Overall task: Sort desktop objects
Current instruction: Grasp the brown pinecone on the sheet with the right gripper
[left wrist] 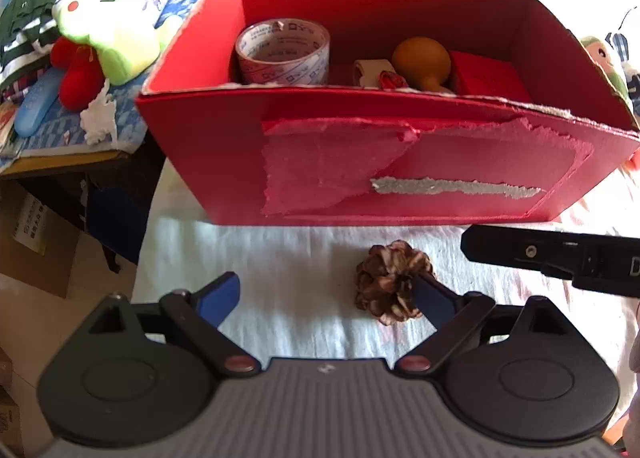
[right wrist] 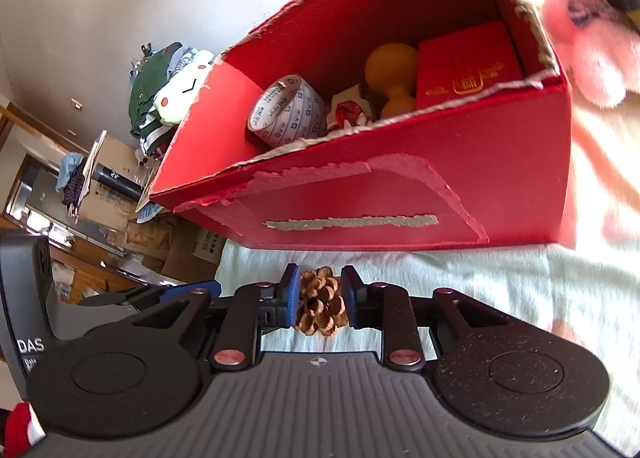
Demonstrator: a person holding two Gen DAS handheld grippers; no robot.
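Note:
A brown pine cone (left wrist: 390, 284) lies on the white cloth in front of a red cardboard box (left wrist: 360, 170). The box holds a tape roll (left wrist: 282, 52), an orange gourd (left wrist: 422, 58), a small red box (left wrist: 486, 76) and a small white-and-red item (left wrist: 380, 76). My left gripper (left wrist: 326, 298) is open, its right finger touching the cone. In the right wrist view my right gripper (right wrist: 320, 298) has its blue pads on both sides of the pine cone (right wrist: 320, 304), closed on it. The box (right wrist: 400, 186) is just beyond it.
A green-and-white plush (left wrist: 108, 26), a red plush and clothes lie on a side table at the left. A pink plush (right wrist: 588, 42) sits right of the box. Cardboard boxes (left wrist: 36, 238) stand on the floor at the left. The right gripper's body (left wrist: 560, 258) shows at the right.

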